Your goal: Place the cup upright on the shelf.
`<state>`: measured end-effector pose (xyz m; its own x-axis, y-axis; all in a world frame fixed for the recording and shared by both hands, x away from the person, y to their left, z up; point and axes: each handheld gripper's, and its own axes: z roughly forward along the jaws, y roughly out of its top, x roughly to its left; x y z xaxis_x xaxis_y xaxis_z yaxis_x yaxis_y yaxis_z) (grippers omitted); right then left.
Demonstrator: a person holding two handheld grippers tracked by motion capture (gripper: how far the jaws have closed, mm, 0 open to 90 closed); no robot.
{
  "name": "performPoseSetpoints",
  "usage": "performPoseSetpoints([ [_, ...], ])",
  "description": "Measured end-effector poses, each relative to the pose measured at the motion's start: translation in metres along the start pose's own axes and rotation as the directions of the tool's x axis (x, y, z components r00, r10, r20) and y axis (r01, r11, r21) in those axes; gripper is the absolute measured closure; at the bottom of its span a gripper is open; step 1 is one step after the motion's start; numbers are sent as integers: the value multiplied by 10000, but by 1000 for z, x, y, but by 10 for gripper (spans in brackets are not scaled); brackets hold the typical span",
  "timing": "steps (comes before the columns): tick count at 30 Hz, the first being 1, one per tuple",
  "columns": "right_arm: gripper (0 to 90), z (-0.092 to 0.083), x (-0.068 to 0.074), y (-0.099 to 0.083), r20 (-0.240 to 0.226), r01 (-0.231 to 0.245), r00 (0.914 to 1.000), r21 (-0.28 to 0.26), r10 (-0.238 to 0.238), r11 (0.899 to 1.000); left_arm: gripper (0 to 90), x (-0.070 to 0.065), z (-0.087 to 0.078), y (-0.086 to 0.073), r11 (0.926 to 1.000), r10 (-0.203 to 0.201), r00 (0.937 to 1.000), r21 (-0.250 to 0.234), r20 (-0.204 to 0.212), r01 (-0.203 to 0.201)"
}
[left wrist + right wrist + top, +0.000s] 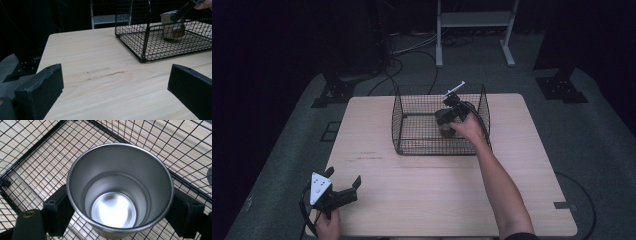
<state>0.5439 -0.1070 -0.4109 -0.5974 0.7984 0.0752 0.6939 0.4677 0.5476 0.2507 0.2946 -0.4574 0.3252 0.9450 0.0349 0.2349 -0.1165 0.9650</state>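
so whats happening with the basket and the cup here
The person's right gripper reaches into the black wire basket on the wooden table, its jaws on either side of an upright metal cup. The cup looks empty. The left gripper is open, near the table's front left corner.

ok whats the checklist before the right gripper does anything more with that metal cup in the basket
1. Cup sits between the right gripper fingers, one on each side: ok.
2. Fingers firmly clamped on the cup wall: cannot tell.
3. Cup upright and empty, bare bottom visible: ok.
4. Cup inside the wire basket, above its mesh floor: ok.
5. Cup resting on the floor or lifted: cannot tell.
6. Left gripper open at the table's near corner, apart from the basket: ok.
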Motion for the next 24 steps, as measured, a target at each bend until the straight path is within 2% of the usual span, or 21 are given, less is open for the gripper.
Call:
performPoseSetpoints([
  [24, 125, -8, 7, -4, -65, 247, 9997, 210, -245, 9995, 0, -3, 2, 2, 10000, 69, 10000, -29, 28, -68],
])
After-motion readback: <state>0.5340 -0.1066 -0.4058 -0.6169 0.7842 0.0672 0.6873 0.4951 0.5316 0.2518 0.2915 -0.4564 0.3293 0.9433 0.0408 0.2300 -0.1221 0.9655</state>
